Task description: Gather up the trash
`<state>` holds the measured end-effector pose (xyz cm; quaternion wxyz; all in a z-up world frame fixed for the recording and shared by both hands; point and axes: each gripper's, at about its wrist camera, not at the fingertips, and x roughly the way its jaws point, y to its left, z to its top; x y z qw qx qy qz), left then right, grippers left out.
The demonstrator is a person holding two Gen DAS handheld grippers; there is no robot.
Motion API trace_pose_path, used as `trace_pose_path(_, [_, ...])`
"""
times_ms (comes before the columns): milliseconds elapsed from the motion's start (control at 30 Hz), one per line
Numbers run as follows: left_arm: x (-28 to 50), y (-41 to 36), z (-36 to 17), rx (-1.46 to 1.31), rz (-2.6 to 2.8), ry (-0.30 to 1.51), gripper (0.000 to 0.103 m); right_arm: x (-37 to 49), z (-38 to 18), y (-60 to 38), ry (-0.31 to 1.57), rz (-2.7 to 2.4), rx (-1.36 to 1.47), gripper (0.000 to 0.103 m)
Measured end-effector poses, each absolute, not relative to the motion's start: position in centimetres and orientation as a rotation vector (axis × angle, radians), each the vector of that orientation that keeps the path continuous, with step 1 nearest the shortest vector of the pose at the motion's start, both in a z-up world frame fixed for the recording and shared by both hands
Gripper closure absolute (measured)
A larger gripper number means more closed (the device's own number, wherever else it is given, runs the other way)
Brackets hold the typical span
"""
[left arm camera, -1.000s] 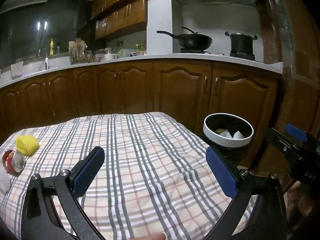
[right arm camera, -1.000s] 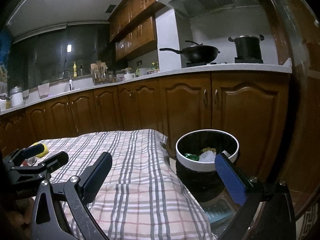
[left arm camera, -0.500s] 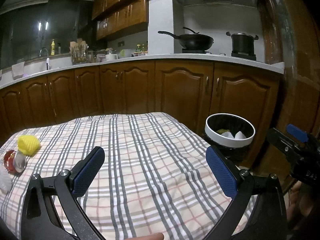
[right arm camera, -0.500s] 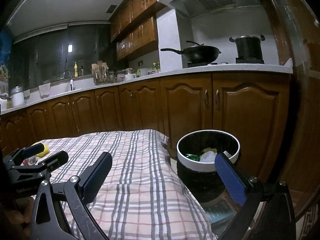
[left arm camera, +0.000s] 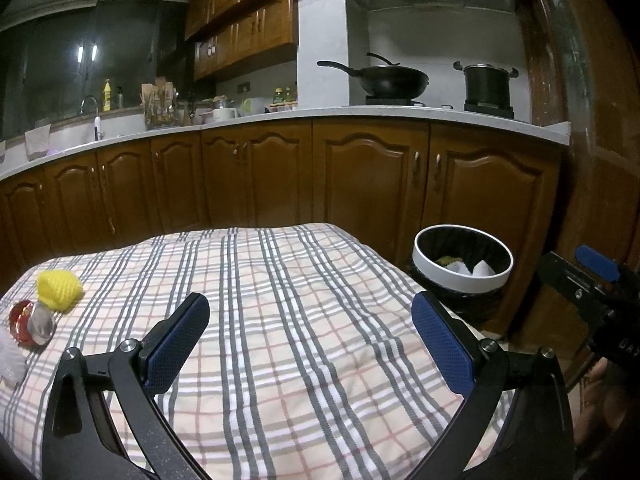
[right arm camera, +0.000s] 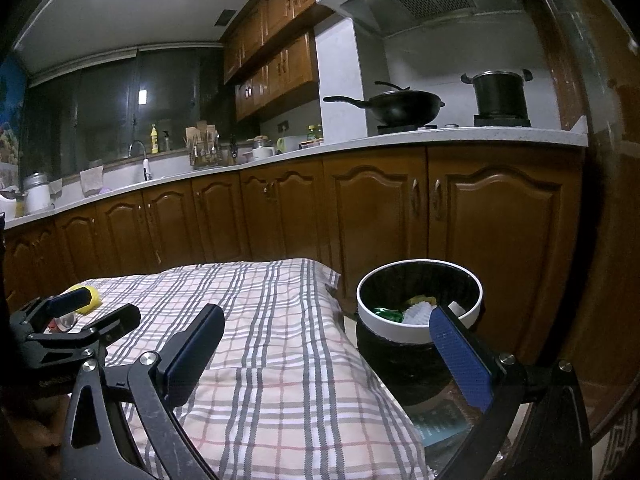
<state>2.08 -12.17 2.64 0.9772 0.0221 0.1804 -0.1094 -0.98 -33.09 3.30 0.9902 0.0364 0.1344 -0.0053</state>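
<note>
Both grippers stand with their blue-padded fingers spread wide and nothing between them. Left gripper (left arm camera: 310,344) hangs above the plaid tablecloth (left arm camera: 288,320), over its near middle. Right gripper (right arm camera: 328,354) hangs at the cloth's right edge, with 1 finger over the cloth and the other finger in front of the trash bin (right arm camera: 416,330).

Trash on the cloth, all at its far left side:
- 1 yellow foam net (left arm camera: 58,290);
- 1 red and clear wrapper (left arm camera: 30,322), just beside the net on its near side;
- 1 white piece (left arm camera: 10,360) at the picture's left edge, partly cut off.

The bin, black with a white rim, stands on the floor just off the table's right corner, before the brown cabinets (left arm camera: 360,192). Inside it lie white, yellow and green scraps (right arm camera: 416,312).
</note>
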Motion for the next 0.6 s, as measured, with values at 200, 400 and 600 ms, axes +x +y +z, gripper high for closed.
trace_pose_path(200, [2.0,-12.23,2.58,0.044,-0.217,0.36,0.0,-0.93,3.31,-33.14,0.268,-0.009,0.073,0.0])
trace_pose_path(400, [1.99,-12.11,2.54,0.044,-0.218,0.36,0.0,-1.04,3.34,-33.18,0.265,-0.003,0.079,0.0])
trace_pose_path(600, [1.93,-12.18,2.62,0.044,-0.215,0.359,0.0,-1.12,3.39,-33.06,0.261,0.001,0.079,0.0])
